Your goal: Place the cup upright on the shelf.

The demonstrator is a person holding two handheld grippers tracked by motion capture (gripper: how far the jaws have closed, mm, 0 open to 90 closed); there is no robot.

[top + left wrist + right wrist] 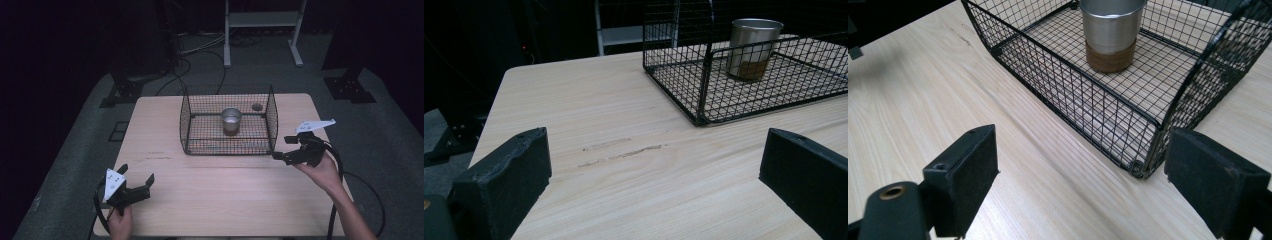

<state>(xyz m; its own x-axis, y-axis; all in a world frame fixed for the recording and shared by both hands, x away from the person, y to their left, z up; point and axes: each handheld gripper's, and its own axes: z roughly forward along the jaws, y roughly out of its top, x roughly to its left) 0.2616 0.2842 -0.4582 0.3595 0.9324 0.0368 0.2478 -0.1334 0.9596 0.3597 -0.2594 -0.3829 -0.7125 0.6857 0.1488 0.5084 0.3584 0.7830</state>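
Hovering the right gripper (290, 148) just off the near right corner of the wire basket (228, 148), jaws spread wide and holding nothing; it's the closer of the two, so I judge it's lining up on the basket or the cup inside. The metal cup (231, 120) is standing upright on the basket floor, toward the back and about mid-width, with a brown band round its base in the right gripper view (1110, 31). The basket's near side is low and the top is open, so reaching down over the rim looks like the easy route. The left gripper (136, 183) is sitting low over the desk (210, 195) at the near left, well apart from the basket, jaws also wide open and empty, probably parked out of the way. A small dark round object (257, 106) is lying on the desk behind the basket; can't tell what it is.
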